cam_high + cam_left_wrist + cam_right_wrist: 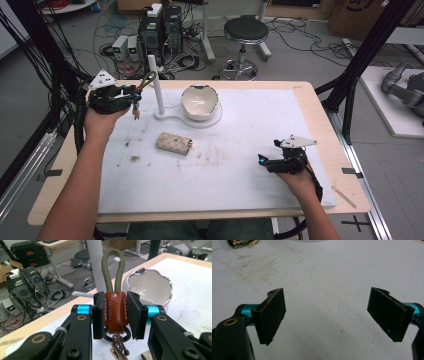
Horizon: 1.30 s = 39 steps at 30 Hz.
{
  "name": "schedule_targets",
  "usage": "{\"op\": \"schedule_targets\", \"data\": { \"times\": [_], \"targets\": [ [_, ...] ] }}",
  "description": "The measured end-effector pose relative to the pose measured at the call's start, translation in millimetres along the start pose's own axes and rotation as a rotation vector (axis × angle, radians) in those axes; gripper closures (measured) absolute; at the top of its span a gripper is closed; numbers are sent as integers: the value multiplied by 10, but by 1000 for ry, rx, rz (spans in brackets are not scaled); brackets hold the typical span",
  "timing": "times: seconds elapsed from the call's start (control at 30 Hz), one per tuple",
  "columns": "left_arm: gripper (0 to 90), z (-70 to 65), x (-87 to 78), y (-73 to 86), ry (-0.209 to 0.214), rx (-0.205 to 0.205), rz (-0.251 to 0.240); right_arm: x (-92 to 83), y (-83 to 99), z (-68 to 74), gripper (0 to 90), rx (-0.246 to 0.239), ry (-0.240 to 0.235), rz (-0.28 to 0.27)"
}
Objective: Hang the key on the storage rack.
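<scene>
My left gripper (134, 95) (115, 315) is shut on a keychain (115, 308): a brown leather tab with an olive cord loop above and a metal ring with keys hanging below. The keychain (142, 87) is held in the air, its loop close to the white upright post (156, 85) of a stand. A white bowl (200, 101) (150, 288) sits on the stand's base beside the post. My right gripper (260, 160) (327, 315) hovers open over the white mat with nothing between its jaws.
A small beige patterned pouch (174, 143) (238, 243) lies on the white mat (240, 165), left of centre. Wooden table edges (327, 130) frame the mat. A stool (245, 32) and computers with cables stand on the floor beyond.
</scene>
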<state>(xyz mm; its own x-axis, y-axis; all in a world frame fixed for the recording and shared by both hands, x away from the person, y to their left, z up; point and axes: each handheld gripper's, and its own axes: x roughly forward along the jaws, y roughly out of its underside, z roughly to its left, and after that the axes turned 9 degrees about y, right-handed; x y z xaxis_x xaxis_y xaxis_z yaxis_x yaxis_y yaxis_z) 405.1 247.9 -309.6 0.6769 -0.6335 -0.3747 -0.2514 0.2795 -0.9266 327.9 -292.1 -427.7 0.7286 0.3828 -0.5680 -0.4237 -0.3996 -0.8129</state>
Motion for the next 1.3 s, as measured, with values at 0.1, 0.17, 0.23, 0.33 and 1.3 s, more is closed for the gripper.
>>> {"op": "schedule_targets", "data": {
  "times": [0.1,0.17,0.23,0.33,1.3],
  "targets": [
    [676,30,27,20,-2,-9,15,1,1,4,153,3,0,2],
    [671,32,63,35,-5,-11,33,4,1,4,154,2,0,1],
    [671,25,85,43,-9,-12,47,3,1,4,153,2,-1,3],
    [651,18,110,50,-7,-16,38,1,-1,8,154,3,2,2],
    [347,-324,-175,608,90,-82,-4,-37,1,-26,153,11,4,-17]
  ]
}}
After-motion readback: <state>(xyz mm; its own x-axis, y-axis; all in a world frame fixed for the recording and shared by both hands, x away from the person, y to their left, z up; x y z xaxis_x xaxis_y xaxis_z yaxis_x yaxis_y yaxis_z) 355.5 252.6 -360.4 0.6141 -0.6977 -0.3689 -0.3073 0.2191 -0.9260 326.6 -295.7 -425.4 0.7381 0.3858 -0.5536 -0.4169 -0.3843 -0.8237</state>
